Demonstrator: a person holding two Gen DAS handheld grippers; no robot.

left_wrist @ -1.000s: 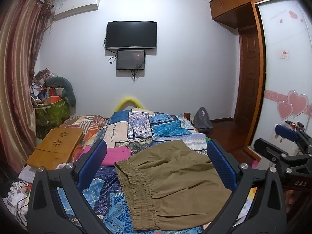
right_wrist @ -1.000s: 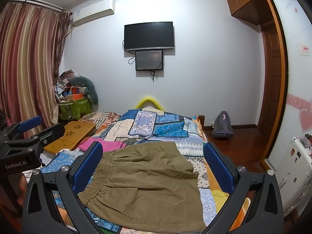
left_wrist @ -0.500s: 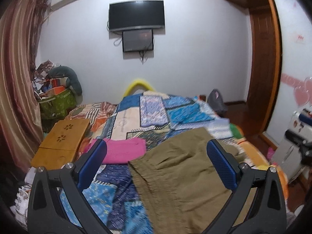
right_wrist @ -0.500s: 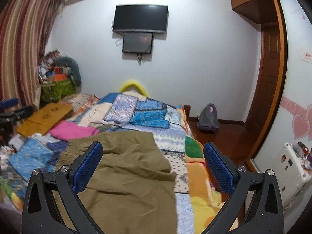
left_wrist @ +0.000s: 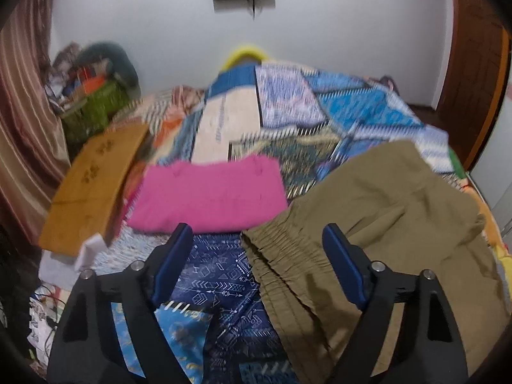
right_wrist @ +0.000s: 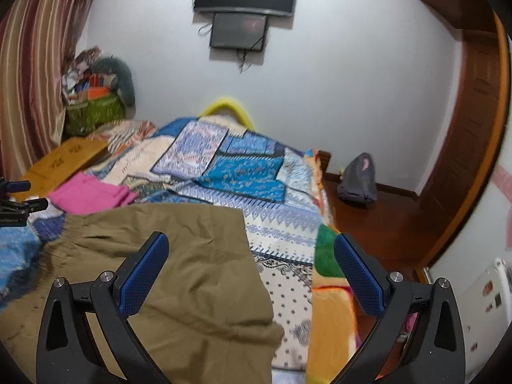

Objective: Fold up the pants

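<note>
we see a wide bed under a patchwork quilt of blue and cream panels [right_wrist: 243, 172]. on its near end lie the olive-green cotton pants [left_wrist: 384, 224], spread flat, elastic waistband leftward. a folded pink cloth [left_wrist: 211, 198] lies just beyond. our left gripper [left_wrist: 259, 262] straddles the waistband edge, wide open, empty. our right gripper [right_wrist: 249, 272] hovers wide open, empty, over the leg.

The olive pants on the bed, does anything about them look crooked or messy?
Yes. The olive pants lie rumpled and slanted on the patchwork bedspread, with creases near the elastic waistband and one leg edge buckled.
</note>
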